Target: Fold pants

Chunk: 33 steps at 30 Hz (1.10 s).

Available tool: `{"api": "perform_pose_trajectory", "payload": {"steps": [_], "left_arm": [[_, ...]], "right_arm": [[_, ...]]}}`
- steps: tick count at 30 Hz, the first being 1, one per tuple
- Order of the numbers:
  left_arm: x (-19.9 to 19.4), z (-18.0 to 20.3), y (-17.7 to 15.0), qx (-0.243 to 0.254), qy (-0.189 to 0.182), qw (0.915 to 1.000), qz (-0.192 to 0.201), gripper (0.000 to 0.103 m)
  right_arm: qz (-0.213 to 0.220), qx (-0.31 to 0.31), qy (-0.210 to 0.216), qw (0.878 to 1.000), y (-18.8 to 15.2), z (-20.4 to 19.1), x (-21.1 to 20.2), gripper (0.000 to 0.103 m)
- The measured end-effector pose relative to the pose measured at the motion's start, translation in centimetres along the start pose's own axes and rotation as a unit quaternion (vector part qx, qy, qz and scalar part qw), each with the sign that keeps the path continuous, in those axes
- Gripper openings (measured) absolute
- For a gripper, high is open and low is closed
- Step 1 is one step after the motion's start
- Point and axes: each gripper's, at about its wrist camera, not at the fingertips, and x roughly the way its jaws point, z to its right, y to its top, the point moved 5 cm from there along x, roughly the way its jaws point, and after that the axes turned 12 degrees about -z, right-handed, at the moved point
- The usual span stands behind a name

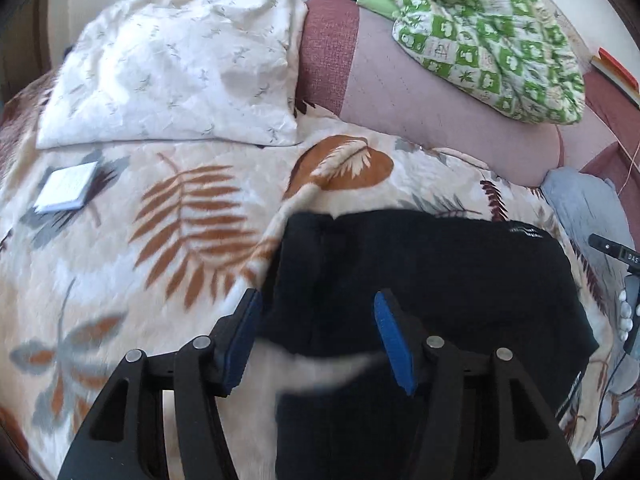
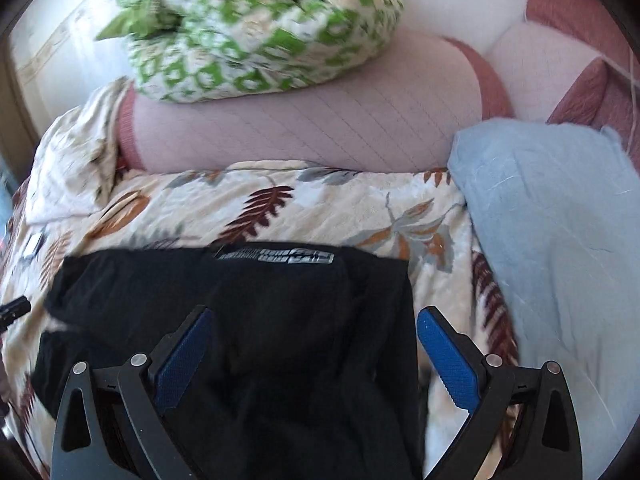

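Black pants [image 1: 420, 280] lie partly folded on a leaf-print blanket [image 1: 160, 240] covering the bed, their printed waistband label [image 2: 276, 257] at the far edge, toward a quilted pink bolster [image 2: 300, 132]. A green-and-white patterned bundle [image 1: 480, 32] rests on that bolster, a cream pillow [image 1: 172, 84] sits at the blanket's left, and a light-blue cloth [image 2: 560, 240] lies just beside the pants on the right.

The left gripper [image 1: 316, 344] hangs over the near left part of the pants with its jaws about half apart, nothing pinched between the blue pads. The right gripper [image 2: 312, 352] hovers over the near right part, jaws wide apart and likewise empty.

The likely trouble: both frames are motion-blurred, and a fast approach could drag a pad across loose fabric and pull the fold askew. A pale gap shows between two dark layers under the left gripper, so a grab there might catch only one layer and open the fold. On the right, the jaws could pick up blanket or blue cloth along with the pants. A small white booklet [image 1: 66, 192] lies well clear.
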Motion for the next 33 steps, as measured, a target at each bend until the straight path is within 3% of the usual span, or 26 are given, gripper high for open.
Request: {"api": "perform_pose_trajectory", "payload": {"steps": [3, 10, 12, 14, 16, 17, 18, 19, 20, 21, 24, 33], "left_arm": [[2.4, -0.1, 2.6, -0.004, -0.002, 0.9999, -0.012, 0.058], [7.2, -0.1, 5.4, 0.01, 0.012, 0.9989, -0.045, 0.058], [7.9, 0.3, 5.6, 0.027, 0.015, 0.9986, -0.044, 0.065], [8.4, 1.1, 5.8, 0.04, 0.008, 0.9983, -0.042, 0.08], [8.9, 1.9, 5.8, 0.059, 0.025, 0.997, -0.044, 0.08], [9.0, 2.3, 5.8, 0.07, 0.039, 0.9959, -0.043, 0.064], [9.0, 2.5, 5.8, 0.078, 0.05, 0.9949, -0.039, 0.048], [8.8, 2.8, 5.8, 0.086, 0.038, 0.9949, -0.039, 0.025], [8.6, 3.0, 5.7, 0.087, 0.015, 0.9951, -0.045, 0.016], [8.4, 3.1, 5.8, 0.086, 0.017, 0.9951, -0.046, 0.015], [7.5, 3.5, 5.7, 0.096, 0.029, 0.9943, -0.036, 0.015], [1.5, 5.3, 4.9, 0.105, 0.029, 0.9939, 0.018, 0.014]], "right_arm": [[-0.021, -0.021, 0.004, 1.0, 2.6, -0.7, 3.0, 0.102], [-0.068, -0.113, -0.046, 0.99, 5.2, -3.2, 9.7, 0.101], [-0.08, -0.137, -0.06, 0.985, 5.2, -3.3, 11.1, 0.1], [-0.096, -0.151, -0.065, 0.982, 5.2, -3.2, 12.8, 0.1], [-0.092, -0.141, -0.045, 0.985, 5.5, -3.1, 13.9, 0.1], [-0.087, -0.123, -0.023, 0.988, 5.8, -2.9, 14.1, 0.098], [-0.091, -0.108, 0.019, 0.99, 5.8, -2.9, 14.3, 0.077], [-0.091, -0.093, 0.049, 0.99, 5.9, -2.9, 14.2, 0.065], [-0.085, -0.096, 0.048, 0.99, 5.9, -3.1, 14.0, 0.052], [-0.088, -0.1, 0.052, 0.99, 5.9, -3.2, 13.9, 0.036], [-0.084, -0.094, 0.053, 0.991, 5.9, -3.1, 12.7, 0.014], [-0.026, -0.08, 0.029, 0.996, 3.7, -3.8, 5.6, 0.009]]}}
